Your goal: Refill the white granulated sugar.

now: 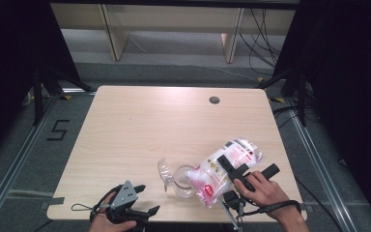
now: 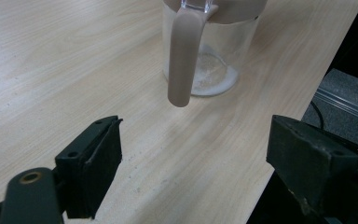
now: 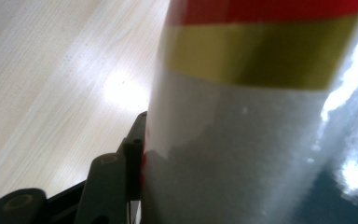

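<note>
Bag [image 1: 224,166], tilted over jar [image 1: 183,181], clamped by right hand-held gripper [image 1: 232,169]; left one [image 1: 142,200] gapes empty.

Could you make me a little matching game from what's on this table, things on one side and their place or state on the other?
Things:
1. bag
2. jug
3. left gripper
4. round hole

States:
A. jaws open, nothing between them
B. tipped over the clear container, gripped
C. far side of the table
D. clear, white powder at its bottom

Pairs: 1-B, 2-D, 3-A, 4-C
</note>
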